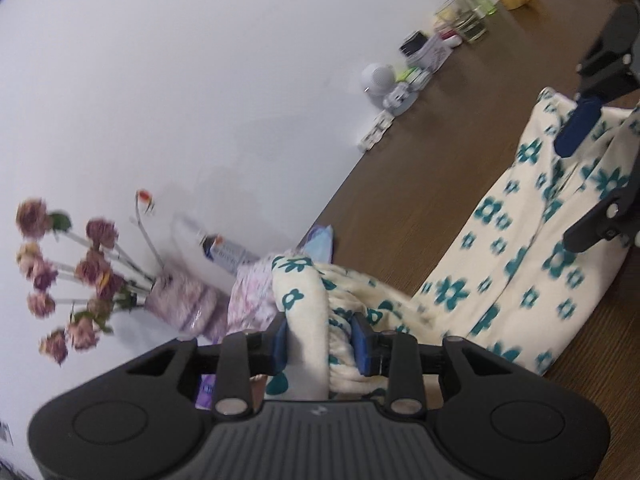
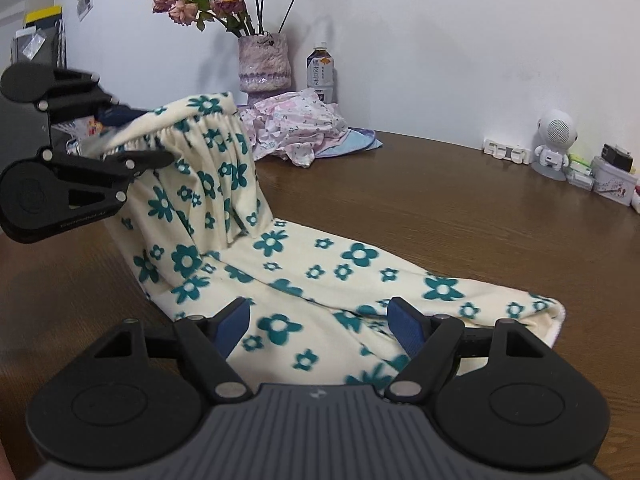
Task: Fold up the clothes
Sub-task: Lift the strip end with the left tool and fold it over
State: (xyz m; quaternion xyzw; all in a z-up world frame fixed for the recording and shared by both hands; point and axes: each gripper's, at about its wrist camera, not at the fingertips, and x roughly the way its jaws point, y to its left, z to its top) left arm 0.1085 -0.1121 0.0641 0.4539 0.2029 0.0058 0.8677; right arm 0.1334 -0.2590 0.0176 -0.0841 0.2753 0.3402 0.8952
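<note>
A: Cream fleece with teal flowers, that is what is being folded, yes? Where are the trousers (image 2: 280,276) lying?

B: Most of them are lying flat on the brown wooden table (image 2: 440,208), legs stretching toward the right gripper (image 2: 318,320). The gathered waistband end is being held up off the table, so the cloth is rising in a slope on the left of the right wrist view.

A: Who is holding it up?

B: The left gripper (image 1: 320,344). Its blue pads are pinching a thick bunch of the waistband between them, as its own camera is showing plainly. In the other view the same gripper is appearing at the left edge with the elastic hem draped from it.

A: And the right one?

B: It is standing wide open, just above the leg end, with nothing between its fingers. It is gripping nothing.

A: So which step is this?

B: I judge the fold is underway: the waist is being carried over toward the leg end, to halve the trousers lengthwise.

A: What does the next move need?

B: Probably the left gripper bringing the waistband across and down so that it lies squarely over the hems. The open gripper may need to pin or clear the lower cloth so it is not dragging along. The fleece looks soft and likely to sag.

A: Anything in the way?

B: A pink crumpled garment (image 2: 300,128), a vase of dried roses (image 2: 264,60) and a bottle (image 2: 320,70) are sitting by the wall, well apart from the fold.
</note>
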